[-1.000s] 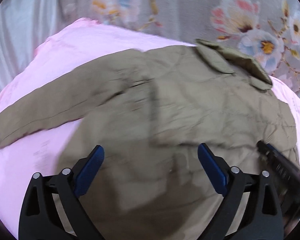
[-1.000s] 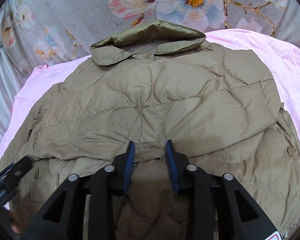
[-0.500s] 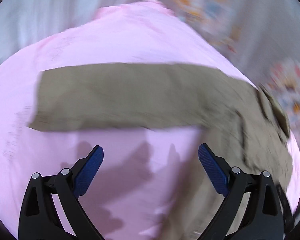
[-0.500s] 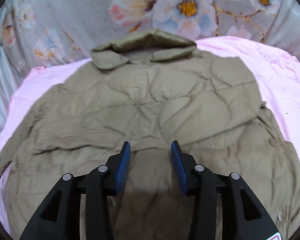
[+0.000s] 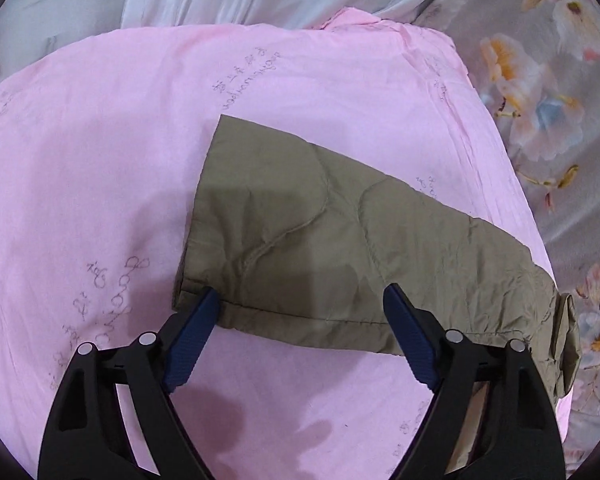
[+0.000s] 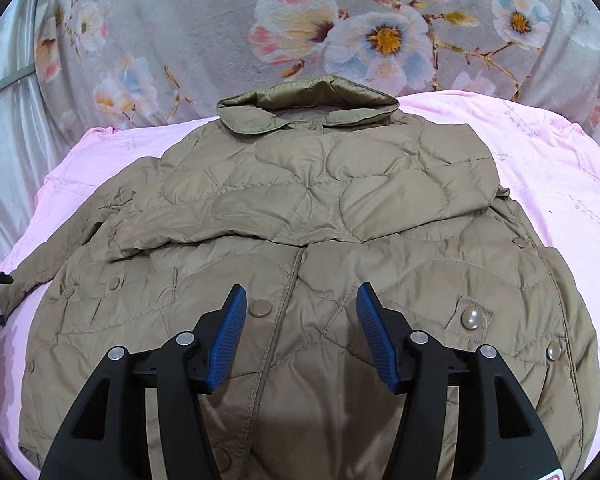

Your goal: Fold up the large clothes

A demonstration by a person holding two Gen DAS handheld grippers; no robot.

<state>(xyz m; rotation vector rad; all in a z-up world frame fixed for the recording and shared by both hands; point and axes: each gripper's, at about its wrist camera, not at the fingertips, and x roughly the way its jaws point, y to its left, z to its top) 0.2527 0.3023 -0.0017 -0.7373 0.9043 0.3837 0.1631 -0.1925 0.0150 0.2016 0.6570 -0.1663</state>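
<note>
The left hand-held gripper (image 5: 302, 304) has swung away from the body of the jacket out to the sleeve (image 5: 340, 248), and the right hand-held gripper (image 6: 300, 304) has let go of the fold it was pinching a second ago. Now the left one sits low over the cuff end of that sleeve, jaws wide but closing in, with the sleeve's near edge between the blue pads (image 5: 198, 320); the left pad looks to be right at the cuff corner, though no firm pinch shows. The sleeve lies flat and stretched out across the pink sheet (image 5: 100, 160), running off to the right toward the collar.

Over on the right view, the khaki quilted jacket (image 6: 300, 200) lies spread on the pink sheet, collar (image 6: 308, 100) at the far end against the flowered blanket (image 6: 340, 32). One sleeve is folded across the chest. The right gripper's jaws are opening, hovering above the front placket near a snap button (image 6: 260, 309), nothing caught between the pads.
</note>
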